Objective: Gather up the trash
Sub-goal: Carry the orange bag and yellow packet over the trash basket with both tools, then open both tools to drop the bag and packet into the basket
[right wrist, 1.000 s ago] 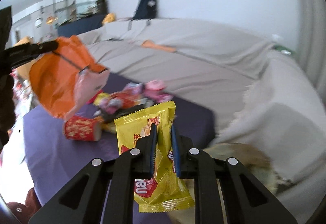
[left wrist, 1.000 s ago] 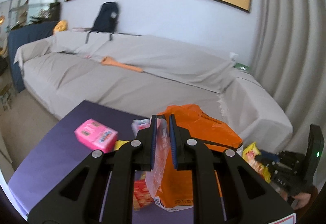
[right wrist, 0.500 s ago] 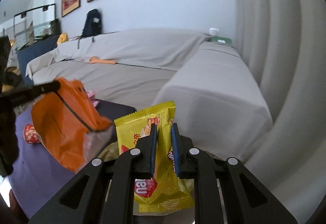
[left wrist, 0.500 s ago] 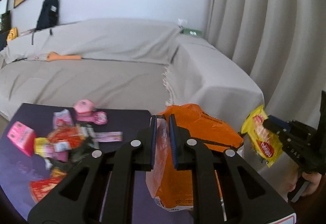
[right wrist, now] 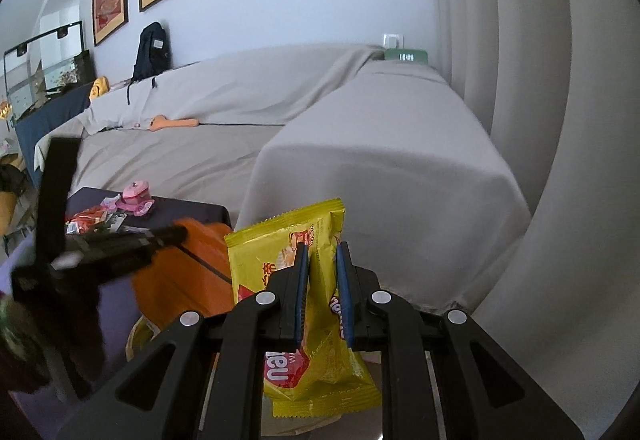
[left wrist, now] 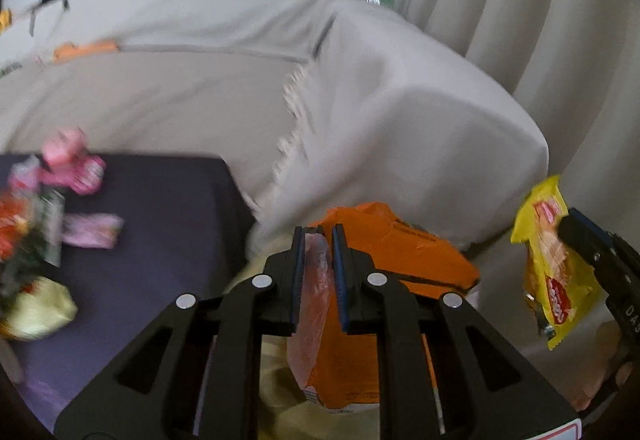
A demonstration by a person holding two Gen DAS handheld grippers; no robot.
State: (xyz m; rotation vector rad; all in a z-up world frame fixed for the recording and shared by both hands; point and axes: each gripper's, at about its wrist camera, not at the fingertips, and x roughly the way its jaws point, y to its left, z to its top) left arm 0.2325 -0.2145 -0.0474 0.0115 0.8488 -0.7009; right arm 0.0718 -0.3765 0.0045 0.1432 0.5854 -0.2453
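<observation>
My left gripper (left wrist: pixel 318 240) holds an orange snack bag (left wrist: pixel 400 256) by its clear torn edge. Its jaws are opening, with the film still between the pads and the bag still hanging in place. The bag hangs past the table's right end, over a pale yellow bag (left wrist: pixel 276 364) below. My right gripper (right wrist: pixel 322 246) is shut on a yellow snack packet (right wrist: pixel 288 240), which stands up between its fingers. In the right wrist view the left gripper (right wrist: pixel 180 234) and the orange bag (right wrist: pixel 180 280) are close on the left. The left wrist view has the yellow packet (left wrist: pixel 548 252) at the right.
A purple table (left wrist: pixel 160 208) at the left carries several wrappers and a pink item (left wrist: pixel 76 168). The grey covered sofa (left wrist: pixel 400 120) stands just ahead, with pale curtains (left wrist: pixel 520 20) to its right. A hand shows at the lower right edge (left wrist: pixel 608 336).
Both grippers swung right, away from the table toward the sofa's end, and dipped lower with their packets. The left jaws stand slightly wider than before.
</observation>
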